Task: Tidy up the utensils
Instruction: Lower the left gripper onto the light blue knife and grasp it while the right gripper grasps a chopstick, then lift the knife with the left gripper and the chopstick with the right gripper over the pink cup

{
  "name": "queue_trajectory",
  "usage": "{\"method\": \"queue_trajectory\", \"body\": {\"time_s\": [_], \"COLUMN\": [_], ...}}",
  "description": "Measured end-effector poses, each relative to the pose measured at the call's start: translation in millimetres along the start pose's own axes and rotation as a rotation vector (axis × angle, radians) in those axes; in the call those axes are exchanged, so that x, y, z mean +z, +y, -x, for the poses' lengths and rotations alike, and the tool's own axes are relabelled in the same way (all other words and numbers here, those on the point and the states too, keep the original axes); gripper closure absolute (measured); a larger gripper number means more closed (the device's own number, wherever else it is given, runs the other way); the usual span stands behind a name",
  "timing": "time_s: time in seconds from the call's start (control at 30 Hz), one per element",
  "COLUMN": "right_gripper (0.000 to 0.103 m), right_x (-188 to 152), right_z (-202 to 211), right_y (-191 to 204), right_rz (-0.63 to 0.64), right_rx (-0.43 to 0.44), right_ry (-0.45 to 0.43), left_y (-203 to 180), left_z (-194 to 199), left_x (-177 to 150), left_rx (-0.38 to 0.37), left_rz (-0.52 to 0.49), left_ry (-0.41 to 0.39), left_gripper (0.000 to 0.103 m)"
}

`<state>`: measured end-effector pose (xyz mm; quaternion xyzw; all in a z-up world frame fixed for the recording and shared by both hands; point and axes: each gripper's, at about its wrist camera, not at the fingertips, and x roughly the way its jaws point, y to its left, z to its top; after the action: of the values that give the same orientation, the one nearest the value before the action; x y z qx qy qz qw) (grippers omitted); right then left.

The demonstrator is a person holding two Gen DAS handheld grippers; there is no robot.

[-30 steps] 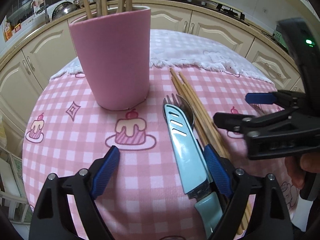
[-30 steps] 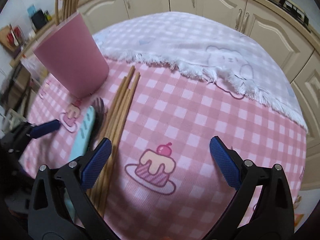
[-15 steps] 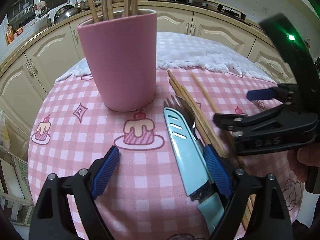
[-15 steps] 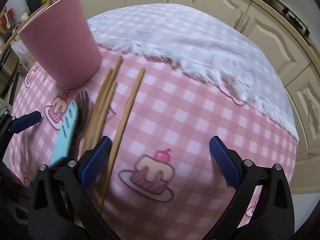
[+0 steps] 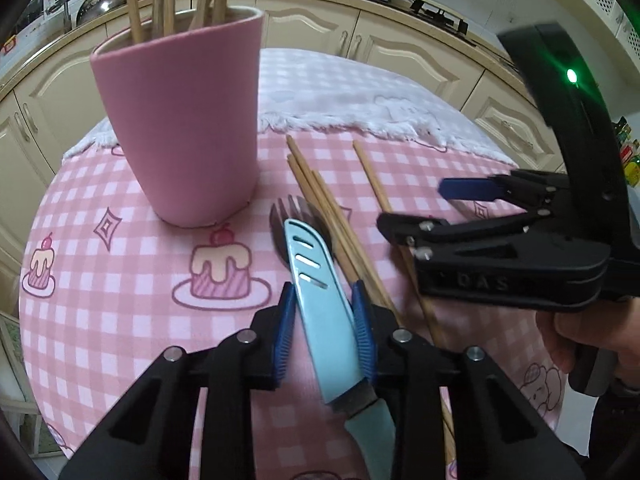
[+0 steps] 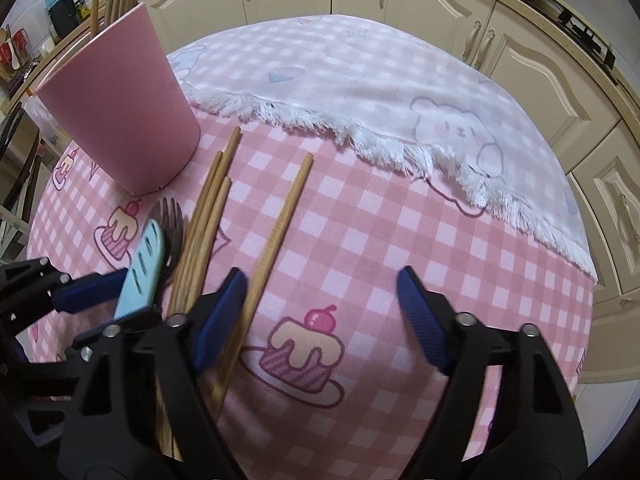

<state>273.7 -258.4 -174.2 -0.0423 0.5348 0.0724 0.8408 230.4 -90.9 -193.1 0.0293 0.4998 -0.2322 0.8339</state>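
Observation:
A light blue knife [image 5: 320,300] lies on the pink checked tablecloth, its tip over a metal fork [image 5: 280,216]. My left gripper [image 5: 324,332] is closing, and its blue pads sit on both edges of the knife blade. A bundle of wooden chopsticks [image 6: 204,216] lies right of the fork, with one chopstick [image 6: 280,232] apart from it. My right gripper [image 6: 322,316] is closing too. That lone chopstick sits just inside its left pad and nothing touches the right pad. The pink cup [image 5: 180,128] holding wooden sticks stands at the back left.
A white fringed cloth [image 6: 360,92] with a bear print covers the far half of the round table. Cream kitchen cabinets [image 5: 400,52] curve behind it. A hand [image 5: 576,336] holds the right gripper's handle at the right.
The left jaws have narrowed from wide open onto the knife blade. The right jaws have narrowed partly. One chopstick has come away from the bundle toward the right.

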Motion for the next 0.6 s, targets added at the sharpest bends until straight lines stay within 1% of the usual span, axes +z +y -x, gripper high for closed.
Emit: {"method": "queue_trajectory", "body": {"time_s": [0.07,0.13,0.23,0.3,0.37,0.4,0.43,0.6], "right_gripper": [0.055,0.064,0.066,0.072,0.09,0.092,0.096,0.097], "right_x": [2.8,4.0,6.0,7.0,6.5,6.0,5.2,-0.2], "right_z": [1.2,2.0,1.2,0.9,1.2,1.7,2.5,19.8], "right_y": [1.9,3.7,5.9,8.9,11.3,10.6,7.5,-9.8], "right_rz": [0.004,0.007,0.015,0.031,0.038,0.035,0.018,-0.052], "right_rx": [0.005,0.009,0.004,0.012,0.027,0.04,0.068,0.162], "right_ry": [-0.003,0.0,0.003,0.002,-0.002,-0.004,-0.008,-0.08], "left_y": [-3.1,-5.4,-9.9,-11.7,-12.8,-13.8,-14.1,-5.0], "left_z": [1.0,1.8,0.9,-1.8,-2.9,-2.7,-2.5,13.9], "left_x": [-2.0,-3.9,-4.6,-2.8,-1.5,-1.0,-0.1,0.0], "left_rx": [-0.019,-0.018,0.002,0.011,0.015,0.019,0.021,0.004], "left_rz": [-0.004,-0.016,-0.04,-0.052,-0.057,-0.06,-0.06,-0.034], "left_ry": [0.009,0.015,0.023,0.029,0.027,0.024,0.019,-0.027], "left_gripper": [0.077,0.077,0.076,0.075,0.077,0.078,0.078,0.079]}}
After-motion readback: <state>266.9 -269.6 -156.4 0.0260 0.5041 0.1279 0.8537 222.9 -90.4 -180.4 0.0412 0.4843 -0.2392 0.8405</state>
